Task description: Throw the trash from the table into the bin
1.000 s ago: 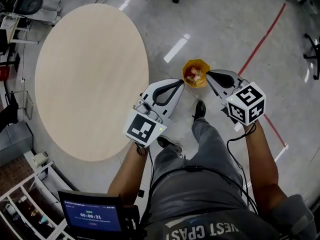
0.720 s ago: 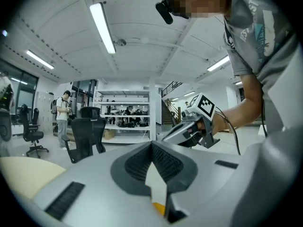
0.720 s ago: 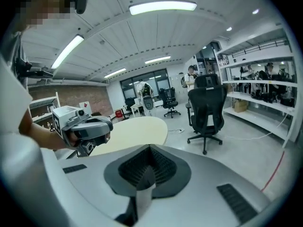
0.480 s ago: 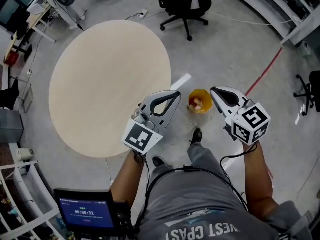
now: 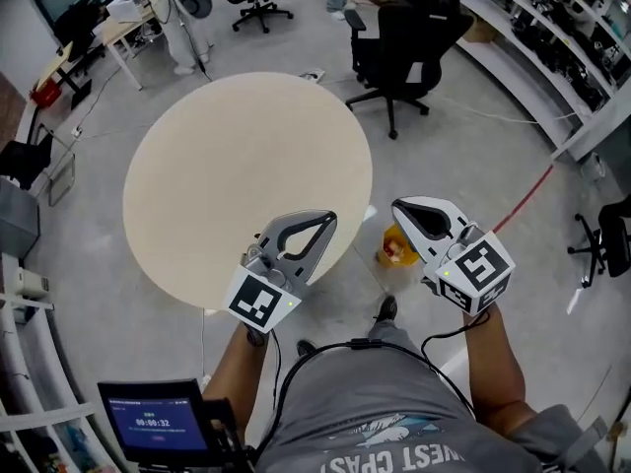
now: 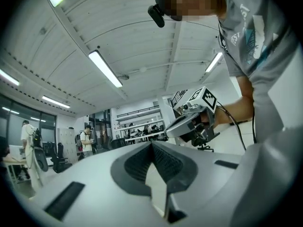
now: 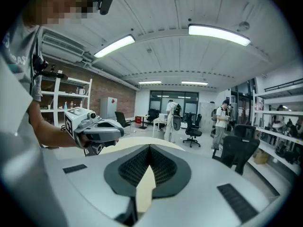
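Note:
The round beige table (image 5: 237,175) fills the middle of the head view. On the floor by its right edge stands a small yellow bin (image 5: 395,249) with red and white scraps inside, partly hidden behind my right gripper. My left gripper (image 5: 330,216) hovers over the table's near right edge, shut and holding nothing. My right gripper (image 5: 396,206) hangs above the bin, also shut and holding nothing. In the left gripper view the left gripper (image 6: 151,144) points level into the room, with the right gripper (image 6: 191,122) beside it. The right gripper view shows the right gripper (image 7: 149,146) and the left gripper (image 7: 97,129).
A black office chair (image 5: 404,37) stands beyond the table. Shelves (image 5: 557,37) line the right wall, and a red floor line (image 5: 527,195) runs past the bin. A screen (image 5: 153,422) sits at the lower left. People (image 7: 221,117) stand far off among desks and chairs.
Both grippers have risen from beside the bin and now sit higher and more level. The head view has tilted up, so table and bin sit lower in frame. Both jaws stayed shut.

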Available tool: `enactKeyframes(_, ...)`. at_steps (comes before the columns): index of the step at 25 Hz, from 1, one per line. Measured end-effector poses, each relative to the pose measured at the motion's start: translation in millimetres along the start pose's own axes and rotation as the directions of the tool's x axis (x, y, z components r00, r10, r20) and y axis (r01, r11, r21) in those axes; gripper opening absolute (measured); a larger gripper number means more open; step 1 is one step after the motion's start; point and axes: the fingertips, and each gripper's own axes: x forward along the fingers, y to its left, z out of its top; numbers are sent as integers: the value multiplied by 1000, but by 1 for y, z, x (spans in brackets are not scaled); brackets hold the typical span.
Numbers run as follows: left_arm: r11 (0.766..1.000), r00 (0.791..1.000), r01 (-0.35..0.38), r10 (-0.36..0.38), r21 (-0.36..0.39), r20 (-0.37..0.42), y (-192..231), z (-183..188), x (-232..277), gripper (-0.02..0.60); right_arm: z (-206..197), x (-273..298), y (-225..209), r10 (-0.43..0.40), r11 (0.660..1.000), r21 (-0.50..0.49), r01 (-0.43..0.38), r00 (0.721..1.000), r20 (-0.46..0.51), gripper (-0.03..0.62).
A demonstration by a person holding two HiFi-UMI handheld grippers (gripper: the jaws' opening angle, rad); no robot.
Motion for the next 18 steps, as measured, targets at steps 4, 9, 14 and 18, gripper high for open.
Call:
enactKeyframes(4,997,998,-68,68,19,6,13,1,-67,43,32,24,63,68,995,-75,-65,997,40,11)
enactKeyframes(9,976,975,-196,205,-95,88,33,27,-187,43,85,57,174,148,976,-171,-137,987,58,9)
enactKeyframes(14,960,962,-272,273,-65,15,49,-7,-209,43,88,86,191,219,954,-222,-203,974,50,9)
enactKeyframes(18,935,937,-348,347,-72,-26,59,-31,-233,43,85,110,204,291,929,-254,-270,956,46,9)
